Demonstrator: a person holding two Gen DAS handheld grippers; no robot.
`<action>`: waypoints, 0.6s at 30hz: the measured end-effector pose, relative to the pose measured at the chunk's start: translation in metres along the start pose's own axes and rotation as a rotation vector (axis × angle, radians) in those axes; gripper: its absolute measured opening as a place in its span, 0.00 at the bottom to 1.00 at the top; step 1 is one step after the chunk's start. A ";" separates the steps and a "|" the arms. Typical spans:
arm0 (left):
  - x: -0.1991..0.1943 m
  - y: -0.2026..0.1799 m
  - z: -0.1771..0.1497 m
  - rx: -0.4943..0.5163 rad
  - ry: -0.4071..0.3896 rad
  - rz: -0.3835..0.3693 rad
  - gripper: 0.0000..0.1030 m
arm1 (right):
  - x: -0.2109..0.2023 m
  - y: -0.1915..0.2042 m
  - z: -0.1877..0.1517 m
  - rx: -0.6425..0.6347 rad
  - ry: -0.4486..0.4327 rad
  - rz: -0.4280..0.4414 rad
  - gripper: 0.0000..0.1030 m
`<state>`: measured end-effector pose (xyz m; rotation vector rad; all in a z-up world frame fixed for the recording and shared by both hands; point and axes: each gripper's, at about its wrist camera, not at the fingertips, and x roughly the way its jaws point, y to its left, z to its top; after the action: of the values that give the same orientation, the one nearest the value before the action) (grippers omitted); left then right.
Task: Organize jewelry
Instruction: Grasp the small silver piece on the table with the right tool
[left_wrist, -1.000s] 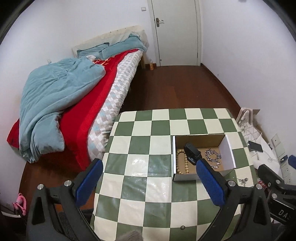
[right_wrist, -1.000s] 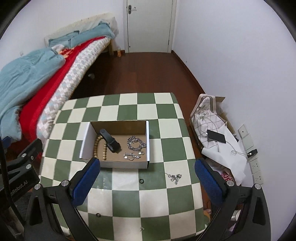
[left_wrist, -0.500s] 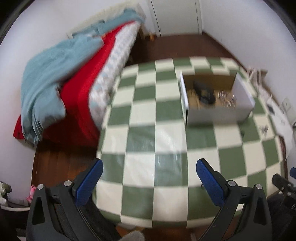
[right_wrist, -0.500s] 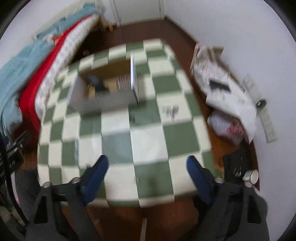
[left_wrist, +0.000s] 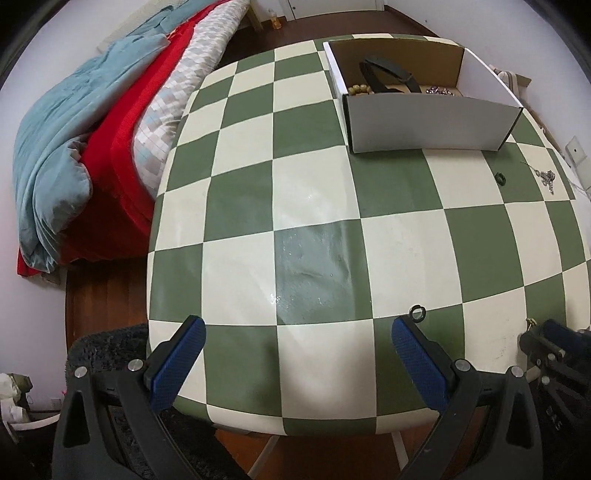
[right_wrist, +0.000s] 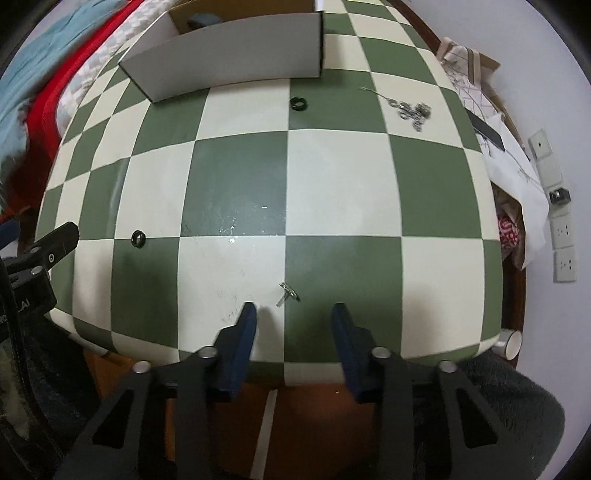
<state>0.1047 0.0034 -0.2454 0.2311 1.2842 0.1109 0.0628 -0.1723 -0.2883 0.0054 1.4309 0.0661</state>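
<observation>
On the green-and-cream checkered table (right_wrist: 236, 184) lie loose pieces: a small silver ring (right_wrist: 289, 293), a black ring (right_wrist: 138, 238), another black ring (right_wrist: 298, 103) and a silver chain (right_wrist: 412, 109). My right gripper (right_wrist: 293, 314) hovers low just in front of the silver ring, its jaws closing with nothing between them. A white cardboard box (left_wrist: 428, 122) at the far side holds wooden beads (left_wrist: 360, 89), a black band (left_wrist: 388, 75) and silver chains. My left gripper (left_wrist: 295, 334) stands open over the table's near edge, with a black ring (left_wrist: 417, 314) beside its right finger.
A bed with a blue quilt (left_wrist: 74, 129) and red blanket (left_wrist: 122, 147) runs along the table's left side. Bags and papers (right_wrist: 495, 140) and wall sockets (right_wrist: 563, 236) are on the right. A dark fuzzy sleeve (left_wrist: 103, 350) shows at the bottom.
Both grippers have dropped toward the table and tilted downward, so the table fills the views. The right gripper's fingers have drawn much closer together. The left gripper stays wide.
</observation>
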 end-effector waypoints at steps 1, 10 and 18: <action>0.001 0.001 0.001 0.000 0.001 0.000 1.00 | 0.002 0.002 0.001 -0.004 0.002 -0.001 0.23; 0.008 -0.006 0.000 0.023 0.016 -0.010 0.99 | 0.006 0.012 0.004 -0.030 -0.054 -0.033 0.06; 0.011 -0.020 0.000 0.053 0.019 -0.092 0.99 | -0.006 -0.022 0.017 0.051 -0.102 -0.022 0.00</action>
<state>0.1067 -0.0132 -0.2607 0.2168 1.3156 0.0008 0.0799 -0.1938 -0.2805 0.0351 1.3297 0.0109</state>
